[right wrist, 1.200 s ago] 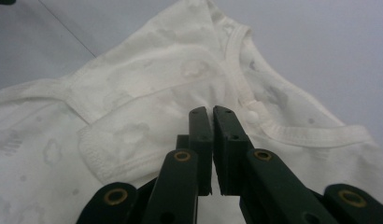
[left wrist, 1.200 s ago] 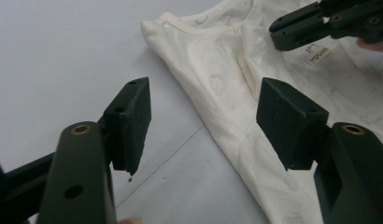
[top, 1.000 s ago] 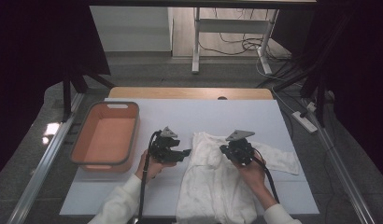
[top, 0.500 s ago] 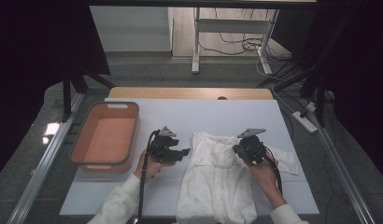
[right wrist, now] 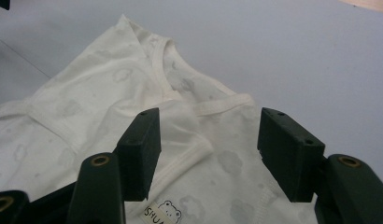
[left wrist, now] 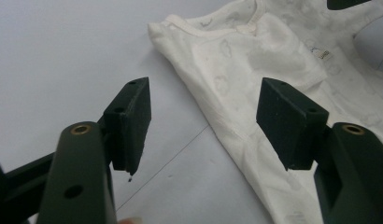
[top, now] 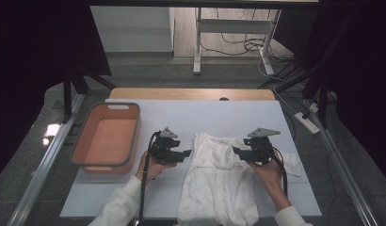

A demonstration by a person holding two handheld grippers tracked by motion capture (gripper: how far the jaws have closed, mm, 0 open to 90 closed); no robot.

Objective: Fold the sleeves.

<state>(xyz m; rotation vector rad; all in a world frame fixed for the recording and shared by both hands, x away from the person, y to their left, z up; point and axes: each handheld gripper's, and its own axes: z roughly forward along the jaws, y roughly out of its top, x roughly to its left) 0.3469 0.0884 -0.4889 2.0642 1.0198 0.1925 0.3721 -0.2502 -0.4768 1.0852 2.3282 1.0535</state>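
Both sets of fingers gape wide & empty, white garment (top: 218, 183) flat on bench (top: 134, 197) between left gripper (top: 181, 155) & right gripper (top: 239, 151): pinch just 1 fabric layer at each side edge, w/ even pull.

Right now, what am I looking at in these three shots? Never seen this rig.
A person at a table holds hand-operated tongs in each hand, no robot arm. The high view looks down from above: the left tongs sit beside a white baby garment lying on the pale table, the right tongs above its right side. An empty orange bin stands at the left. The other two pictures come from cameras riding on each tool, looking along its black jaws. Both pairs are open and hold nothing; the right gripper view shows the garment's neckline and a small label.
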